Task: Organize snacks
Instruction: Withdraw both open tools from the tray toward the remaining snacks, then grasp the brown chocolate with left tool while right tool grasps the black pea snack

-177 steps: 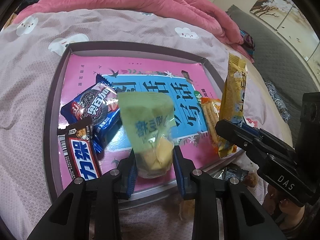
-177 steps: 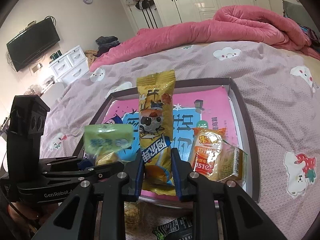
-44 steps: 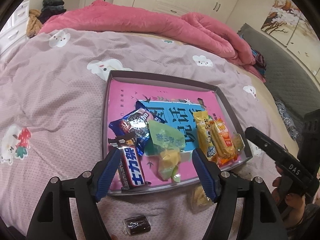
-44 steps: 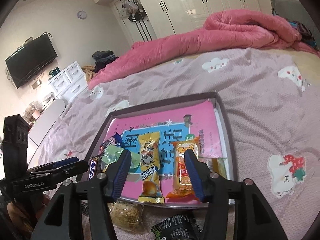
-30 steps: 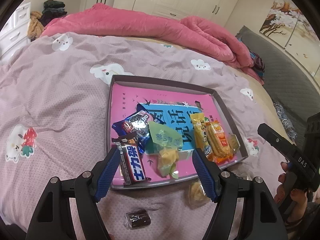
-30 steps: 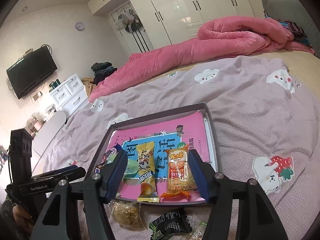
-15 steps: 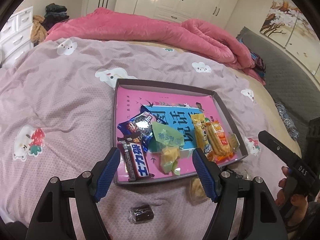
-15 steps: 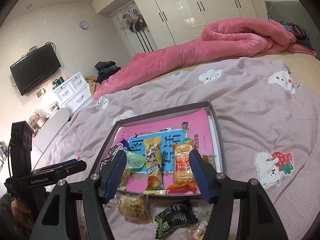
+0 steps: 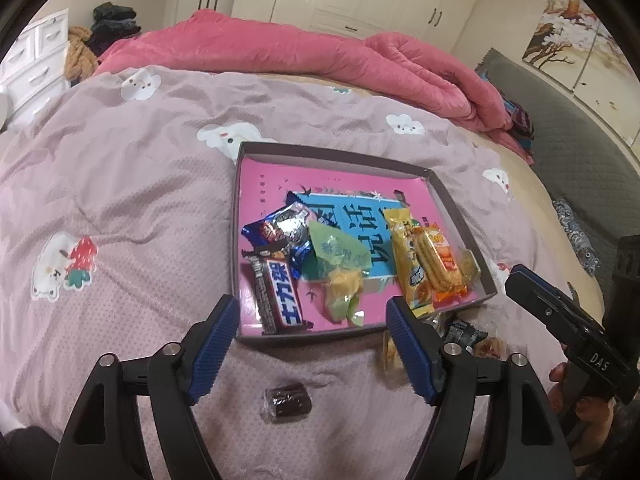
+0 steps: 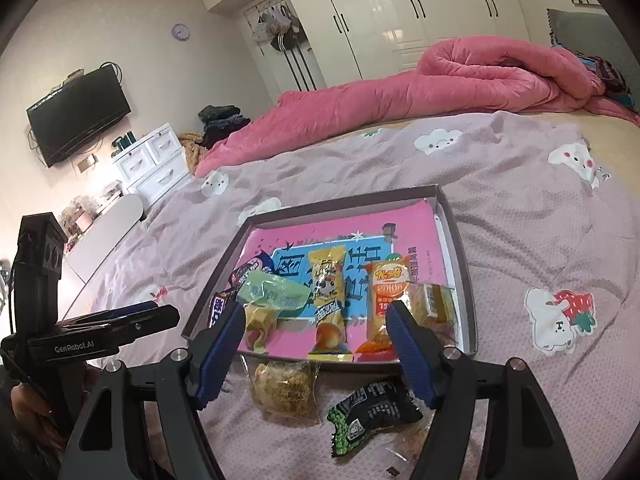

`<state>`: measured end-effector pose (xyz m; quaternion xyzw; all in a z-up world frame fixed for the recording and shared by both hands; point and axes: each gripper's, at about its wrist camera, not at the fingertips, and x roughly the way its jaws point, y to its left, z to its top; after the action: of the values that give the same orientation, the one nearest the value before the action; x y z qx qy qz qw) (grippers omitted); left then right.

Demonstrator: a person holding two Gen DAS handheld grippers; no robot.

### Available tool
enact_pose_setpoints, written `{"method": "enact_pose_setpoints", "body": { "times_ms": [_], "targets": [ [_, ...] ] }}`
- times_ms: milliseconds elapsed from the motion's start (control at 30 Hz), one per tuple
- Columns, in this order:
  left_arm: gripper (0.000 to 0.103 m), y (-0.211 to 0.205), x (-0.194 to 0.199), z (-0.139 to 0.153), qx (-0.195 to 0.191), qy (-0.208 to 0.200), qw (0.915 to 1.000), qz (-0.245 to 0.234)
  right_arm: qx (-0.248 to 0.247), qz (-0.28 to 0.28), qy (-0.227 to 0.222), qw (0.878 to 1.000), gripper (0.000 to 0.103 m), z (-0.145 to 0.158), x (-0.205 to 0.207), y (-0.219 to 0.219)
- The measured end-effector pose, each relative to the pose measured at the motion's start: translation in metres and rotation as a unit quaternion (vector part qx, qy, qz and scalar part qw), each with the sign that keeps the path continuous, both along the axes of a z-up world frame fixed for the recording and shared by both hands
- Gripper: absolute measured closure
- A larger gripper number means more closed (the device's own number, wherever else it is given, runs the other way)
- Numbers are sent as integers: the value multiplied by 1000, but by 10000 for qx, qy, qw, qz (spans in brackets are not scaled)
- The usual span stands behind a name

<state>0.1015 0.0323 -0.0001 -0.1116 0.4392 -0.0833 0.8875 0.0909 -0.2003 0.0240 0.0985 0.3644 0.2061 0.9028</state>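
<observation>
A shallow box [image 9: 462,220] [image 10: 460,256] with a pink and blue bottom lies on the bed and holds several snacks: a chocolate bar [image 9: 278,292], a blue cookie pack [image 9: 286,230], a green pack [image 9: 340,254] [image 10: 276,294], a yellow pack [image 9: 406,256] [image 10: 328,292] and an orange pack [image 9: 440,264] [image 10: 386,296]. On the quilt in front of the box lie a small dark sweet [image 9: 286,400], a clear cake pack [image 10: 286,390] and a black-green pack [image 10: 370,408]. My left gripper [image 9: 312,320] and right gripper [image 10: 316,326] hover above the box's near edge, jaws opening, nothing between them.
A lilac quilt [image 9: 120,200] with cartoon prints covers the bed. A rolled pink duvet [image 10: 460,84] lies along the far side. White drawers [image 10: 154,160] and a wall television [image 10: 78,118] are at the left. Each gripper shows at the other view's edge, held by a hand.
Both grippers have drawn back from the box, so more of the quilt and the loose snacks in front now show. Their jaws stand a little wider apart.
</observation>
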Motion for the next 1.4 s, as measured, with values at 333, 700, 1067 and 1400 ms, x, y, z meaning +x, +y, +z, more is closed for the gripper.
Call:
{"method": "enact_pose_setpoints", "body": {
  "times_ms": [333, 700, 1067, 1400],
  "targets": [
    [18, 1, -9, -12, 49, 201, 9998, -9, -79, 35, 10, 10000, 30, -1, -7, 4],
    [18, -3, -21, -25, 226, 485, 9985, -71, -95, -17, 127, 9999, 30, -4, -15, 3],
    [18, -7, -32, -39, 431, 751, 9962, -126, -106, -31, 580, 9983, 30, -22, -29, 10],
    [18, -6, -35, -44, 488, 841, 9952, -112, -67, -57, 1140, 9934, 30, -44, -45, 18]
  ]
}}
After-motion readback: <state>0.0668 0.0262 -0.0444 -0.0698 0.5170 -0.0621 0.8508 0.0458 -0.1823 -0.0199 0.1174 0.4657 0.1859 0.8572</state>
